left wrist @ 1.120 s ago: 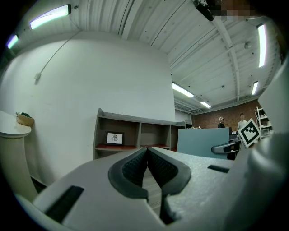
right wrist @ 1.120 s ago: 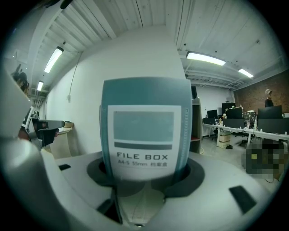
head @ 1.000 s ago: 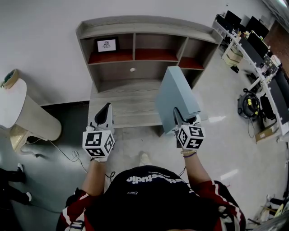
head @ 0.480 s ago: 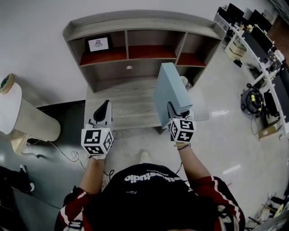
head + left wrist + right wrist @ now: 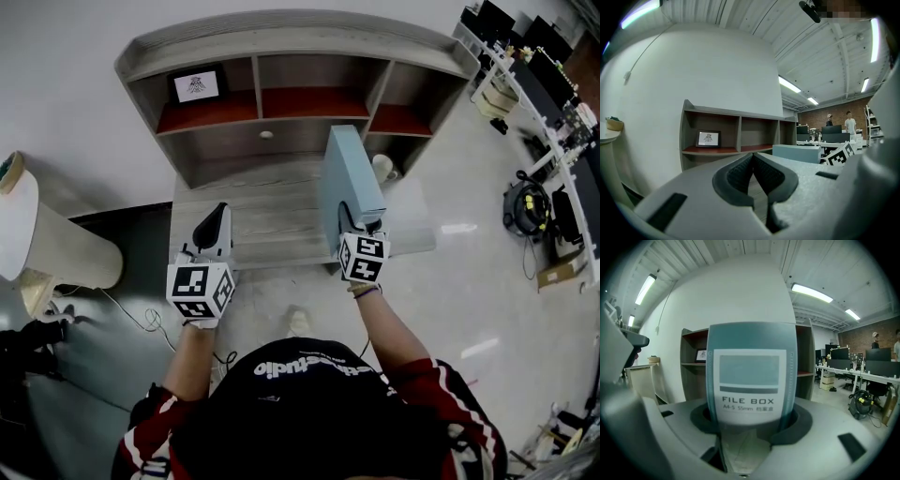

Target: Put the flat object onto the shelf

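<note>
Open-plan office floor.
Long white worktops (image 5: 880, 376) carrying black flat monitors (image 5: 542, 89) run off at two o'clock, under fluorescent strip lights (image 5: 812, 293), before a red brick back wall (image 5: 820, 115).

Both arms extended forward; left gripper (image 5: 221, 212) fingers together, apparently empty; right gripper (image 5: 360, 223) fingers clamped on file box (image 5: 351, 172).

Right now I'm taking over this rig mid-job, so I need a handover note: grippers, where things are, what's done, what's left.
Left gripper: jaws shut, empty, held in front of the shelf.
Right gripper: jaws shut on the file box, which stands upright on its edge above the shelf's lower surface.
Framed picture: in the shelf's left compartment.
Done: box gripped and lifted.
Left: set it on the shelf, then release.
</note>
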Demonstrator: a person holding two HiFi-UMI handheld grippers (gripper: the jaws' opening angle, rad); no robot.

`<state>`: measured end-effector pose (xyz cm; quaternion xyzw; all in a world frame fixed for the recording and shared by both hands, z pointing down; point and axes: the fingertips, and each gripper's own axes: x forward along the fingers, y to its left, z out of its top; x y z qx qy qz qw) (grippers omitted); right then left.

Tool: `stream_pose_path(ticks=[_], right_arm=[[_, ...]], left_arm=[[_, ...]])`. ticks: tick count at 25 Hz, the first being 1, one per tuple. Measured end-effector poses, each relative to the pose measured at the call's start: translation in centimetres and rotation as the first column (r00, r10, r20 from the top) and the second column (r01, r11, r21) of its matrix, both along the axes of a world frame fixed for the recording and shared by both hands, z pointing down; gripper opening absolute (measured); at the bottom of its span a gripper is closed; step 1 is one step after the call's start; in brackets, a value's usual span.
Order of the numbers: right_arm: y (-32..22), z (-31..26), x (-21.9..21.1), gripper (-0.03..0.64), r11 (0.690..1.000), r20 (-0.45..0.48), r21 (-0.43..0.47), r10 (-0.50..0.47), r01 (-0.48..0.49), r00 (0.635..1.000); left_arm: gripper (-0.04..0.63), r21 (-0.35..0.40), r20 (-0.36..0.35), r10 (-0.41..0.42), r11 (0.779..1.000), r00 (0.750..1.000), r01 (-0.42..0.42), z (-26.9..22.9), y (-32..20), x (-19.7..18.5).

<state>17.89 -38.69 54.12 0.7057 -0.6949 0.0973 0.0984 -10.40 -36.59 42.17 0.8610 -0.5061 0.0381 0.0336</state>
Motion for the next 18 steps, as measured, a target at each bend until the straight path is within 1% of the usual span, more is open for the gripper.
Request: stream_pose_path(ticks=[6, 18], right_arm=[[-2.5, 2.0, 0.3, 0.272, 1.000, -0.005, -0.012, 0.020, -0.020, 1.000], [-6.4, 5.0, 0.8, 0.272, 0.998, -0.016, -0.048, 0.032, -0.033, 0.999]], left_arm=[[0.006, -0.008, 0.002, -0.001, 1.000, 1.000, 0.001, 0.7, -1.0, 0.7], [0.006, -0.015, 0.011, -0.051, 0.999, 0.999, 0.051, 1.1, -3.2, 0.1]])
